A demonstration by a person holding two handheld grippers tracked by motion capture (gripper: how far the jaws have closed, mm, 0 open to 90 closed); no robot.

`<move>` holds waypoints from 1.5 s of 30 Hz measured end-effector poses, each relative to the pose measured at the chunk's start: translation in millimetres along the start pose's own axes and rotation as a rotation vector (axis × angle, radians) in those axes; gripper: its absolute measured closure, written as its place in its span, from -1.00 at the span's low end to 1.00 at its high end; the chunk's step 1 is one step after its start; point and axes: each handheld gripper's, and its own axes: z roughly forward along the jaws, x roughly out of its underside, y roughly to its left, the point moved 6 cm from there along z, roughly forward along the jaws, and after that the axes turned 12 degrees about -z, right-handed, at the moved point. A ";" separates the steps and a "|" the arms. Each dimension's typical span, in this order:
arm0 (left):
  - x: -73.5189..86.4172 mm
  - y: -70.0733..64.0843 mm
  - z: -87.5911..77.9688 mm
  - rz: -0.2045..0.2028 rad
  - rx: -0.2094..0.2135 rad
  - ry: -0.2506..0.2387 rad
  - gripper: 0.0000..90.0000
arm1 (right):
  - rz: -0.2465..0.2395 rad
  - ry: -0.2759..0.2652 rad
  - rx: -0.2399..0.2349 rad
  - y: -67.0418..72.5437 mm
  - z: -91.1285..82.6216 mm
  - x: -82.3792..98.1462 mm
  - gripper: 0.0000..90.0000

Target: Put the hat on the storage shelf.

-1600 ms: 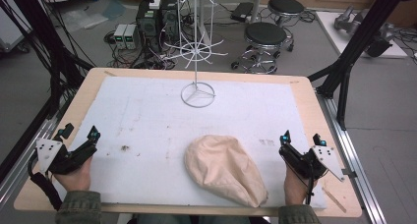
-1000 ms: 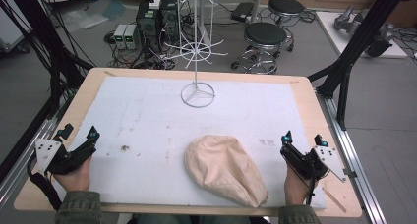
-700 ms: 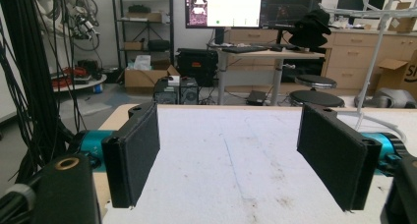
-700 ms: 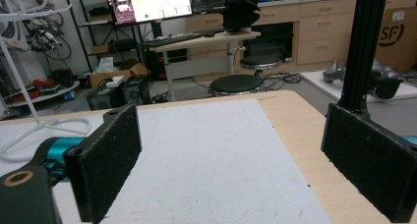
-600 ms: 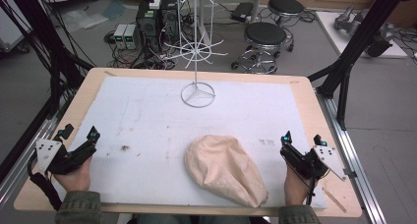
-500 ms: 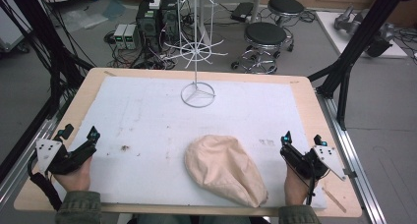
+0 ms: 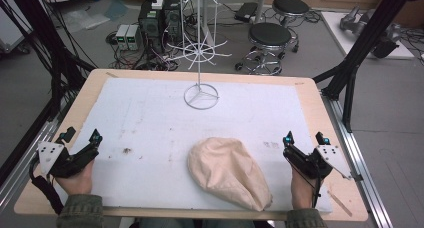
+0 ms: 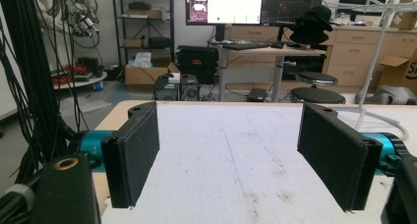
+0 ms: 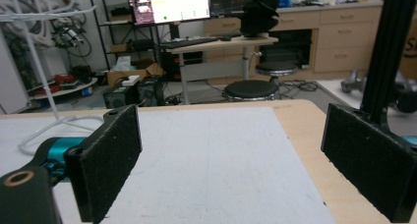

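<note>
Essentially nothing has changed: we keep the left tool [image 7: 80,138] and right tool [image 7: 303,139] spread wide and empty at the lower corners, the beige cap [image 7: 228,171] untouched at lower centre; work hasn't started.

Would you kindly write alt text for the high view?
A beige cloth cap lies on a white-covered table, between open left tongs and open right tongs, apart from both. A white wire rack stands at the far side.
</note>
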 end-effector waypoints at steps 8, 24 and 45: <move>1.2 0.4 1.0 0.000 -0.004 0.004 -0.47 | 0.010 0.035 -0.121 5.7 10.8 -8.5 -0.84; 2.3 -2.6 2.8 -0.012 -0.001 0.008 -0.47 | -0.023 0.011 -0.292 26.5 33.4 -46.5 -0.84; 3.2 -4.1 4.1 -0.018 0.007 0.011 -0.47 | -0.033 -0.010 -0.438 74.9 62.1 -67.6 -0.84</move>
